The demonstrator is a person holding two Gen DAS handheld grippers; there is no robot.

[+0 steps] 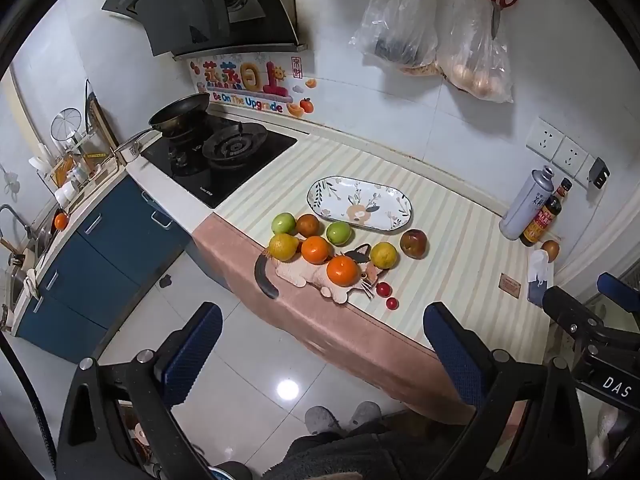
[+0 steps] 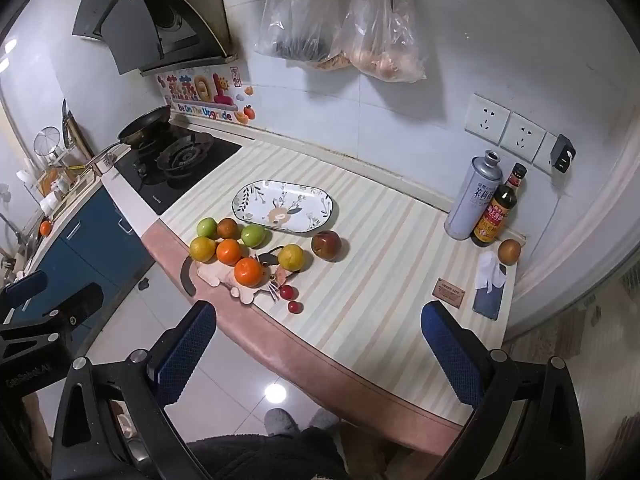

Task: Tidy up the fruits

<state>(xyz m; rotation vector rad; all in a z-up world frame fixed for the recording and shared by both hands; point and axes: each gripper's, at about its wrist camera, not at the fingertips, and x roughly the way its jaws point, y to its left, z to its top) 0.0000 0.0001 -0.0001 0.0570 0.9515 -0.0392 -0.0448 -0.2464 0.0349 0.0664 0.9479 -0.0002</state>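
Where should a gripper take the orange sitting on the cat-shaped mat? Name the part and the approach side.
Take the orange across its widest middle, coming from above and the counter's front edge. It is round, so the middle likely holds best. Another orange crowds its far-left side, while front and top look free. Both grippers are open.
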